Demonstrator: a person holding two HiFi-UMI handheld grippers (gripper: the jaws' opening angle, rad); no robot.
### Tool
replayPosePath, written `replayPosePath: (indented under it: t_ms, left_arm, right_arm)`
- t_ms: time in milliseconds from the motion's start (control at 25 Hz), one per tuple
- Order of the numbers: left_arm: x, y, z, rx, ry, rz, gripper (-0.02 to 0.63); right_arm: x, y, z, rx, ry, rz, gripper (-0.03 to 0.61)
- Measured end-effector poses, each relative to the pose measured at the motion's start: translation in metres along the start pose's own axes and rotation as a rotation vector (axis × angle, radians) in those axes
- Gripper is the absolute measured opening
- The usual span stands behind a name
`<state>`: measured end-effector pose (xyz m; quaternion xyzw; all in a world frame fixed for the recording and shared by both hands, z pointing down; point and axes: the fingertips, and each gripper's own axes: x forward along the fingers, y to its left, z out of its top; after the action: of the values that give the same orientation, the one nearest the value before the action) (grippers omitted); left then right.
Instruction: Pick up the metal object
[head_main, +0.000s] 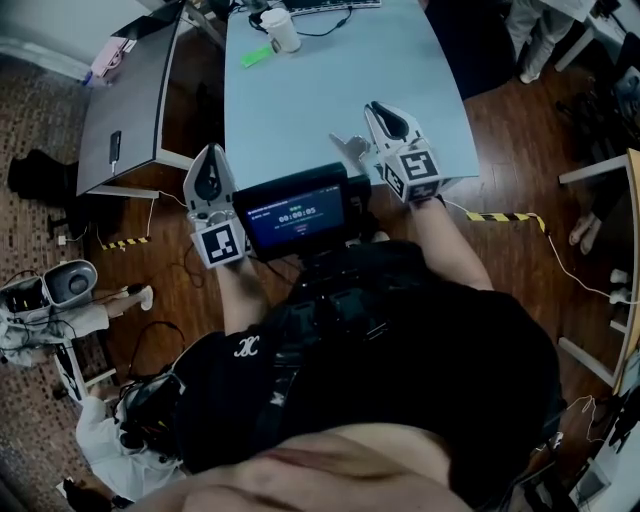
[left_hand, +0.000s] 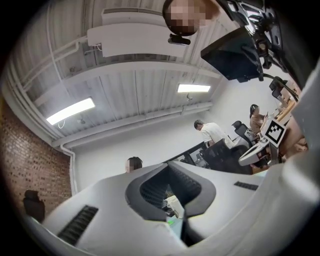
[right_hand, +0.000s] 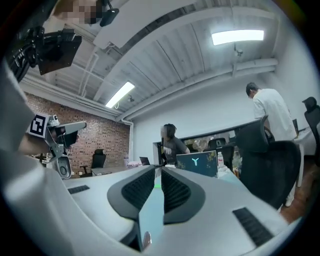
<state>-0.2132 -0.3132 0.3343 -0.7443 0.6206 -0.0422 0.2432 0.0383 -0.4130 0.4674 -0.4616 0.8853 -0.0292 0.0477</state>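
Note:
The metal object (head_main: 352, 150), a small bent silvery piece, lies on the pale blue table (head_main: 320, 90) near its front edge. My right gripper (head_main: 375, 106) is over the table just right of it, and I cannot tell whether they touch. In the right gripper view a narrow gap shows between the right gripper's (right_hand: 158, 170) black pads, with only the tabletop visible through it. My left gripper (head_main: 211, 148) hangs beyond the table's left edge, above the floor gap. In the left gripper view the left gripper's (left_hand: 168, 165) tips meet and hold nothing.
A white cup (head_main: 280, 30) and a green item (head_main: 256, 56) stand at the table's far end by a keyboard (head_main: 330, 4). A grey cabinet (head_main: 130, 100) stands left of the table. A dark screen (head_main: 295, 215) sits between my arms. Seated and standing people and office chairs show in both gripper views.

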Motion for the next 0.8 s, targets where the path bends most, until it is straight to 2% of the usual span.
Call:
replayPosePath:
  t_ms: [200,280,560,800]
  left_arm:
    - [-0.003,0.000,-0.006,0.014,0.007,0.008,0.012]
    - [-0.004,-0.002,-0.007,0.015,0.008,0.001,0.012]
    - [-0.002,0.006,-0.003,0.008,-0.009,0.015,0.012]
    - [0.002,0.012,-0.010,0.025,-0.005,0.005,0.012]
  right_arm:
    - [0.020,-0.001,-0.071,0.029,0.154,0.034,0.062]
    - [0.024,-0.006,-0.100,0.062,0.216,0.026,0.153]
    - [0.027,-0.008,-0.200,0.121,0.454,0.035,0.188]
    - [0.025,-0.006,-0.264,0.165,0.632,0.031,0.210]
